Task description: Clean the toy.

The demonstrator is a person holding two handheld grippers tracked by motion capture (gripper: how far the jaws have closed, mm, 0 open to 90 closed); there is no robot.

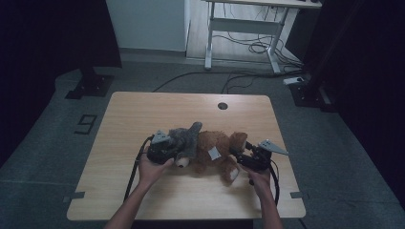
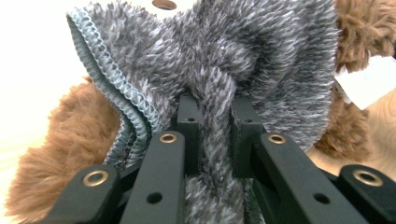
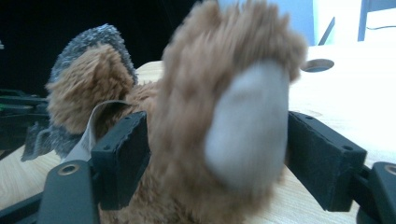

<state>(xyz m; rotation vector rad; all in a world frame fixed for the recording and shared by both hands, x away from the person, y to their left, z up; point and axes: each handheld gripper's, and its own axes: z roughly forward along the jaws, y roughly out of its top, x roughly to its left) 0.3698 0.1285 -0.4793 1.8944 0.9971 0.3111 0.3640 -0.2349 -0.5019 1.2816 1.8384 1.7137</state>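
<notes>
wooden table (image 1: pixel 143 191): light top, round hole (image 1: pixel 222 106) seen near far edge | white-framed desk (image 1: pixel 241 26): stood beyond table, cables (image 1: pixel 255 46) trailed on floor beneath | number marking (image 1: pixel 85 124): taped on grey floor, left of table
</notes>
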